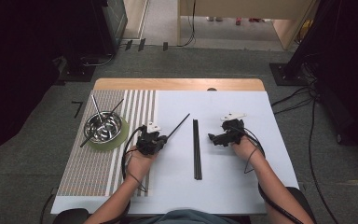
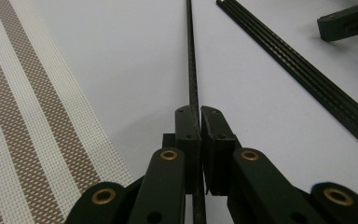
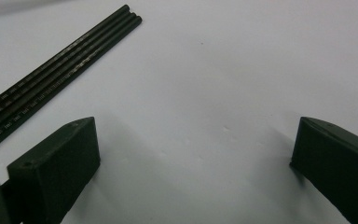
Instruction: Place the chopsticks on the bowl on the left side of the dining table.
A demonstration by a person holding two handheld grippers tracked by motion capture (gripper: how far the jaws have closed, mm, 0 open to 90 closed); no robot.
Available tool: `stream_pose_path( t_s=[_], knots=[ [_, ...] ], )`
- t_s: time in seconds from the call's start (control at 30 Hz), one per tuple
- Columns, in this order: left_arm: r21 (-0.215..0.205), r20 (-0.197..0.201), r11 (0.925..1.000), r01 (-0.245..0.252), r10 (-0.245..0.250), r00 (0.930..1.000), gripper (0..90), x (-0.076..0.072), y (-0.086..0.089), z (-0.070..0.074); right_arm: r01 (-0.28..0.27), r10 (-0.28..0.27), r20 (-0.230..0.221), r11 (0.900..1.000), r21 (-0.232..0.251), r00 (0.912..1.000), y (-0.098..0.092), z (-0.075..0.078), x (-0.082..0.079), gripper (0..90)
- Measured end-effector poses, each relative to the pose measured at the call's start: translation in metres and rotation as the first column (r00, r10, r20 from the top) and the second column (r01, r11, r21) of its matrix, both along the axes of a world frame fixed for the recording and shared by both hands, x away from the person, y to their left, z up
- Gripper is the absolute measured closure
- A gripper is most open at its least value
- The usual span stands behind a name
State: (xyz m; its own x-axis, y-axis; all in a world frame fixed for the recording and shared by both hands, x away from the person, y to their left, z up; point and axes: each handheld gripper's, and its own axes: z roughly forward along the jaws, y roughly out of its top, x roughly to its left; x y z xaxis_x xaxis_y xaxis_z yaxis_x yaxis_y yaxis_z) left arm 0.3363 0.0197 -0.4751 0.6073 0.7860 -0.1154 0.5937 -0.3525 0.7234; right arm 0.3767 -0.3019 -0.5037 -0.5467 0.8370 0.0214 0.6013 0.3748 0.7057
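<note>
On the white table (image 1: 242, 186), the left gripper (image 1: 162, 139) had its jaws pressed together on a single black chopstick (image 1: 179, 125), which ran from between them forward and to the right, its free tip pointing toward the far middle of the table. In the left gripper view the same chopstick (image 2: 191, 56) passed straight through the narrow slit between the two black jaws and stretched away up the middle of the picture over the white surface, its near end continuing back under the gripper's body. To the right of that gripper, a bundle of black chopsticks (image 1: 196, 149) lay flat on the table, side by side and touching, running front to back between the two hands and apart from both. The right gripper (image 1: 214, 138) sat just right of this bundle with its jaws spread wide and nothing between them; in the right gripper view the two jaws stood far apart over bare white table, and the bundle's end (image 3: 51, 79) lay off to the upper left, outside the gap. At the left of the table a striped woven placemat (image 1: 93, 172) carried a green plate (image 1: 120, 138) with a steel bowl (image 1: 103, 127) on it, and a few thin sticks rested in that bowl.
</note>
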Motion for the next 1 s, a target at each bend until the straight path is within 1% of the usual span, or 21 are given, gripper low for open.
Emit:
stream_pose_path(
  t_s=[0.23, 0.43, 0.53, 0.7, 0.77, 1.0],
  knots=[
    [-0.034, 0.010, 0.9994, -0.003, 0.003, 0.9999, 87.6, 0.002, 0.005, 0.007, 0.000, 0.000, 0.000, 1.000, 0.000, 1.0000, 0.000, 0.000, 0.000, 0.5],
    [-0.041, 0.024, 0.9991, 0.013, -0.012, 0.9996, 87.6, 0.001, 0.007, 0.013, 0.000, 0.000, 0.000, 1.000, 0.000, 1.0000, 0.000, 0.000, 0.000, 0.5],
    [-0.046, 0.027, 0.9989, 0.013, -0.012, 0.9996, 87.6, 0.002, 0.008, 0.016, 0.000, 0.000, 0.000, 1.000, 0.000, 1.0000, 0.000, 0.000, 0.000, 0.5],
    [-0.051, 0.006, 0.9985, 0.019, -0.019, 0.9998, 87.6, 0.005, 0.012, 0.018, 0.000, 0.000, 0.000, 1.000, 0.000, 1.0000, 0.000, 0.000, 0.000, 0.5],
    [-0.047, -0.002, 0.9986, 0.025, -0.025, 0.9997, 87.6, 0.006, 0.013, 0.019, 0.001, -0.001, 0.000, 1.000, 0.000, 1.0000, 0.000, 0.000, 0.000, 0.5],
    [-0.042, -0.005, 0.9984, 0.039, -0.039, 0.9992, 87.6, 0.008, 0.016, 0.021, 0.001, -0.001, 0.000, 1.000, 0.000, 1.0000, 0.000, 0.000, 0.000, 0.6]
  ],
)
